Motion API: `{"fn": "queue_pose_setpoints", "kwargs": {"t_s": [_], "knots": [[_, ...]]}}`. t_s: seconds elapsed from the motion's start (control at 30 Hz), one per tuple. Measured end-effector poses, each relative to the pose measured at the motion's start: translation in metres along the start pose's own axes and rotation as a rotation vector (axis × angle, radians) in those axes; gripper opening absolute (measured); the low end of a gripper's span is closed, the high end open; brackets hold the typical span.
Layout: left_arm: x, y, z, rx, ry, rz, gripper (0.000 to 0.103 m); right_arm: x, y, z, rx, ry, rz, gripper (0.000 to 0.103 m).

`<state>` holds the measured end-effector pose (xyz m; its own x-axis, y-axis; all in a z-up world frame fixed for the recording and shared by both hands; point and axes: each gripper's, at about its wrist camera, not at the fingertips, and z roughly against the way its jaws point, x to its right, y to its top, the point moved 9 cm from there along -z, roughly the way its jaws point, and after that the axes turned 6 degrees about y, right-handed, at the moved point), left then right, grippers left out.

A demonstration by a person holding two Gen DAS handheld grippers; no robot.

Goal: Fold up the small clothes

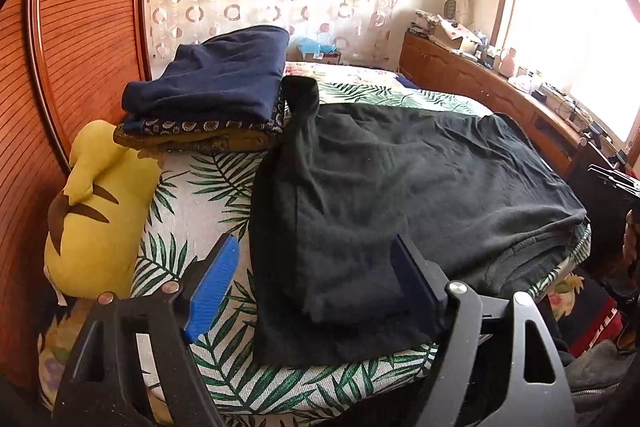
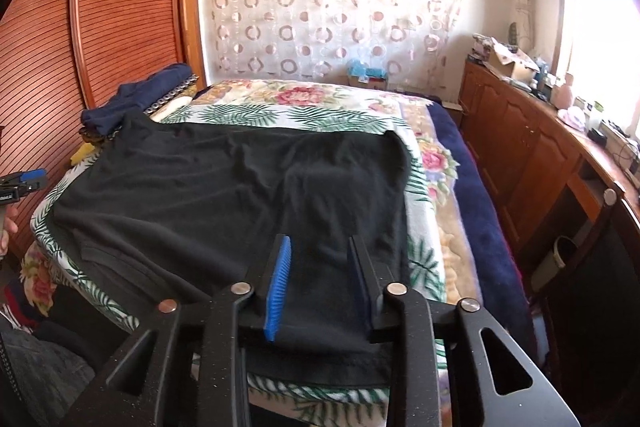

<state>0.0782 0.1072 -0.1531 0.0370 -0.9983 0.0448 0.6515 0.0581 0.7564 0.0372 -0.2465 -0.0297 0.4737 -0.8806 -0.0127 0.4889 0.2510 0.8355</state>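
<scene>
Now, the black garment (image 1: 400, 187) lies spread flat on the bed (image 1: 208, 187), filling the centre of both views, on top of a palm-leaf cover. No brand, label or writing can be read anywhere on it, nor on the stack behind it.

Left gripper (image 1: 312, 275), bottom of the left wrist view: jaws stand wide apart, nothing pinched. The garment's near left corner lies between the blue pads (image 1: 212, 287), with neither one pressing it. Right gripper (image 2: 318, 283), bottom centre of the right wrist view: jaws partly apart over the near edge of the cloth. The fabric runs between them, and no pad bites on it.

Edges now. In the left wrist view one narrow strip of the garment reaches up toward the folded stack (image 1: 208, 95) at upper left, navy on top, patterned layers beneath; strip and stack look to be touching. A yellow plush toy (image 1: 96, 211) sits at the left edge against the slatted wooden headboard (image 1: 80, 27).

Room to move: in the right wrist view, bare floral and leaf bedding lies beyond the garment's far edge and along its right side, up to the wooden cabinet (image 2: 520, 155) at right. The left side is tighter, with stack and toy close by.
</scene>
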Motion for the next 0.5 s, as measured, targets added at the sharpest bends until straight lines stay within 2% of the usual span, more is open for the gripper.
{"fn": "queue_pose_setpoints", "kwargs": {"t_s": [0.1, 0.5], "knots": [[0.000, -0.004, -0.006, -0.019, 0.019, 0.003, 0.079, -0.010, -0.002, -0.013, -0.007, 0.026, -0.001, 0.038], [-0.003, -0.011, -0.012, -0.040, 0.056, -0.006, 0.079, -0.050, -0.008, -0.066, -0.097, 0.152, 0.038, 0.039]]}}
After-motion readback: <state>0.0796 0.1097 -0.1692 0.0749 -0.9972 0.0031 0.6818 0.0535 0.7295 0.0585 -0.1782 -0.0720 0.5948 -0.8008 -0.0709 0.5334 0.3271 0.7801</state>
